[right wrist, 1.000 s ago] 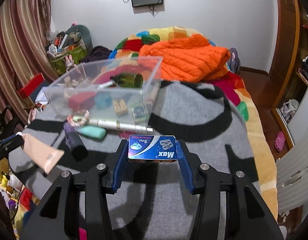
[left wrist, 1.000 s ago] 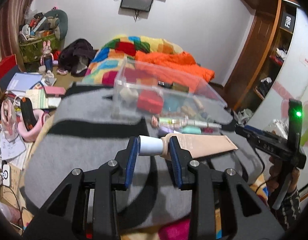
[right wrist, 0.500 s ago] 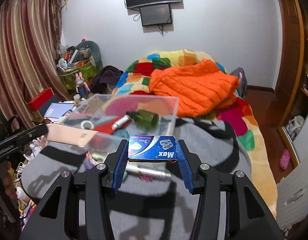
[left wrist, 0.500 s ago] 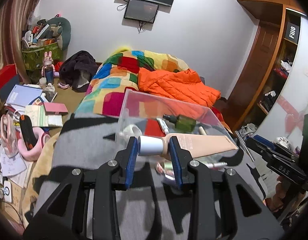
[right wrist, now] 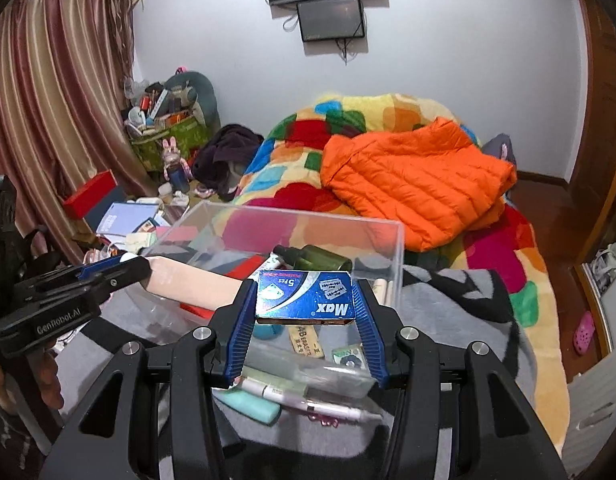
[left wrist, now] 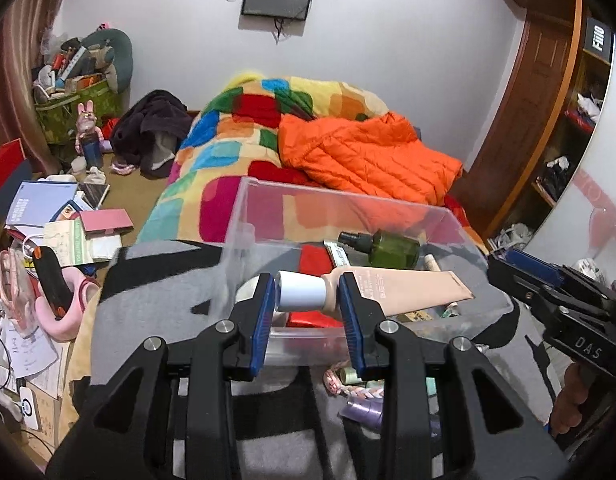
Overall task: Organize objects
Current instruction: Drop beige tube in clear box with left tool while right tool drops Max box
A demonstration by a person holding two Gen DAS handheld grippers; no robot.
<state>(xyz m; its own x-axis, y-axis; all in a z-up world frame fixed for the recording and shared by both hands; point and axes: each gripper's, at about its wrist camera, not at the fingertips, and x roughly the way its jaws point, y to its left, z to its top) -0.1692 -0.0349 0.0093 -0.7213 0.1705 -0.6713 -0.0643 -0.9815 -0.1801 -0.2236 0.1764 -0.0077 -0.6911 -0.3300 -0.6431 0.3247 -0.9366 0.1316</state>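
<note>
My left gripper is shut on a beige cosmetic tube with a white cap, held level over the near wall of a clear plastic box. The tube also shows in the right wrist view, with the left gripper at its end. My right gripper is shut on a blue razor-blade box marked Max, held above the clear box. Inside the box lie a green bottle, a red item and small tubes.
The box sits on a grey and black blanket on a bed. Loose pens, a teal case and a purple tube lie in front of the box. An orange jacket lies behind. Clutter covers the floor at left.
Both grippers have risen and moved forward with their loads. The tube and the blue box now hang over the clear box instead of over the blanket in front of it.
</note>
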